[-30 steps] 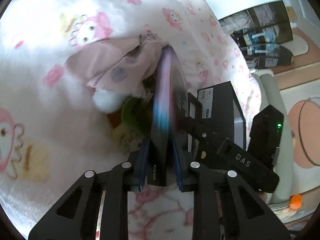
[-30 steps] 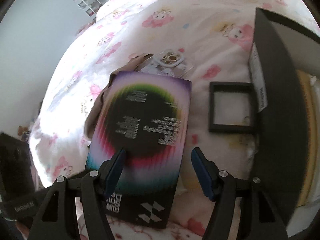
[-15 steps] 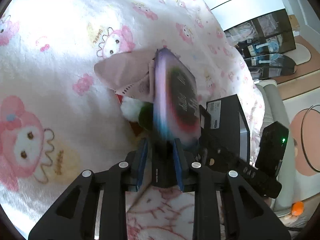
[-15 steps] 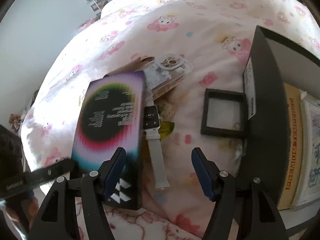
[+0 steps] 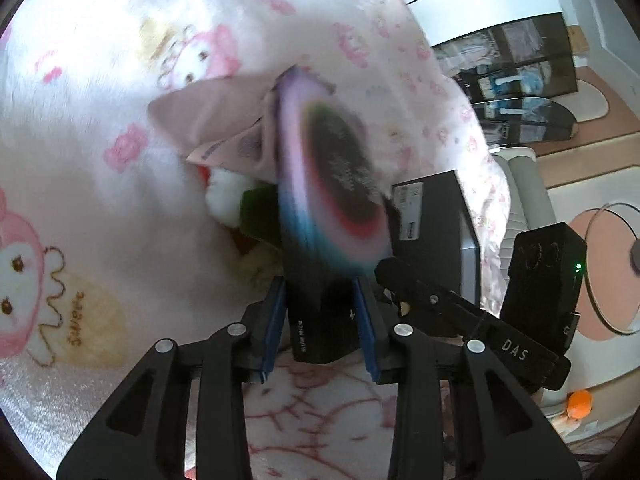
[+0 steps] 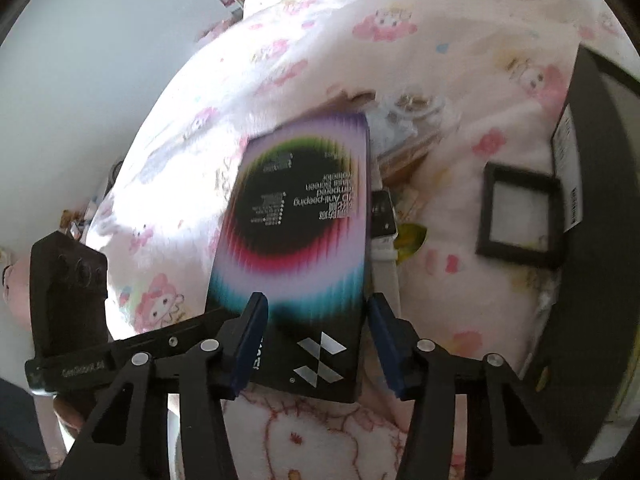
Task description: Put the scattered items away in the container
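A flat colourful screen-protector box [image 5: 332, 196] with a black disc on its face is held upright above the bed. My left gripper [image 5: 320, 320] is shut on its bottom edge. In the right wrist view the same box [image 6: 298, 232] fills the middle, and my right gripper [image 6: 316, 340] is open with a finger on each side of the box's lower end. The black storage container [image 6: 600, 216] stands at the right, also seen in the left wrist view [image 5: 436, 224].
A pink pouch [image 5: 216, 120], a white pompom [image 5: 224, 200] and green item lie behind the box. A black square frame [image 6: 520, 216], a white-strap smartwatch [image 6: 384, 240] and a clear phone case [image 6: 412, 116] lie on the pink cartoon blanket [image 5: 100, 160].
My left gripper has lifted and turned the box so its face shows more. The right gripper has moved left, so its open fingers now straddle the box's lower end.
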Tool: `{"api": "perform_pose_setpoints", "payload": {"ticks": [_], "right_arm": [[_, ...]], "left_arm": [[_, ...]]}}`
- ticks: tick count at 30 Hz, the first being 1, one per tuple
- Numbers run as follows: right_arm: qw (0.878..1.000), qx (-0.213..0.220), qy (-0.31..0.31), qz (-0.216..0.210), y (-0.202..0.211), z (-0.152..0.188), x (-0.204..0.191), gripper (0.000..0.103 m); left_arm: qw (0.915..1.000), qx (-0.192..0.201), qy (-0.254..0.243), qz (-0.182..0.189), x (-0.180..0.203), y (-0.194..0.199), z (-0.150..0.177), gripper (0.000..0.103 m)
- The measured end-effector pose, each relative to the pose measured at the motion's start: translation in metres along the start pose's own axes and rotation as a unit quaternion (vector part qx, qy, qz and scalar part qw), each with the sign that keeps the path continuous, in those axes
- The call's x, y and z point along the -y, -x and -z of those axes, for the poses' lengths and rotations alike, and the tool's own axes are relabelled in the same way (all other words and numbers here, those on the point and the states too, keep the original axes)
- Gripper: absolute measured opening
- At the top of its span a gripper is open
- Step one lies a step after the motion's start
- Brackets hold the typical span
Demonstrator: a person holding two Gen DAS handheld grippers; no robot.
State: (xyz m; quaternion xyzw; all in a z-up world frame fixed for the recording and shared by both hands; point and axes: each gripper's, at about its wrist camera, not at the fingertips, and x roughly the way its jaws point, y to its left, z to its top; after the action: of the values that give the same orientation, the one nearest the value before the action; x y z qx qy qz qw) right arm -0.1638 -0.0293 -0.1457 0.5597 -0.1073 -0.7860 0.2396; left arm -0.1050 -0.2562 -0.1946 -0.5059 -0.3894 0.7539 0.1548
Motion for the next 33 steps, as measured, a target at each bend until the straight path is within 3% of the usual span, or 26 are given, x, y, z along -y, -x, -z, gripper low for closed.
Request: {"api": "perform_pose_setpoints", "payload": {"ticks": [7,16,26,28,33], "right_arm": [[0.999,0.018,-0.003,-0.031,0.034,0.005,-0.009,0.047],[0.998,0.032,0.008,-0.051,0.076,0.03,-0.022,0.047],[0.998,-0.002,0.008,-0.061,0.06,0.065,-0.009,0.049],[0.997,0.007,0.005,-0.071,0.061,0.068,-0.007,0.049],[0.995,0.019,0.003,-0.095,0.077,0.072,-0.001,0.049]], "left_arm": [[0.9992,0.027,-0.016,0.022,0.024,0.033,0.0,0.034],[0.9982,0.039,-0.028,0.035,0.05,0.061,0.029,0.035],[1.0,-0.002,0.002,0.009,0.037,0.041,0.055,0.039],[0.9995,-0.001,0.017,0.026,0.033,0.043,0.059,0.039],[0.9996,0.018,0.011,0.018,0.04,0.053,0.064,0.039]]}}
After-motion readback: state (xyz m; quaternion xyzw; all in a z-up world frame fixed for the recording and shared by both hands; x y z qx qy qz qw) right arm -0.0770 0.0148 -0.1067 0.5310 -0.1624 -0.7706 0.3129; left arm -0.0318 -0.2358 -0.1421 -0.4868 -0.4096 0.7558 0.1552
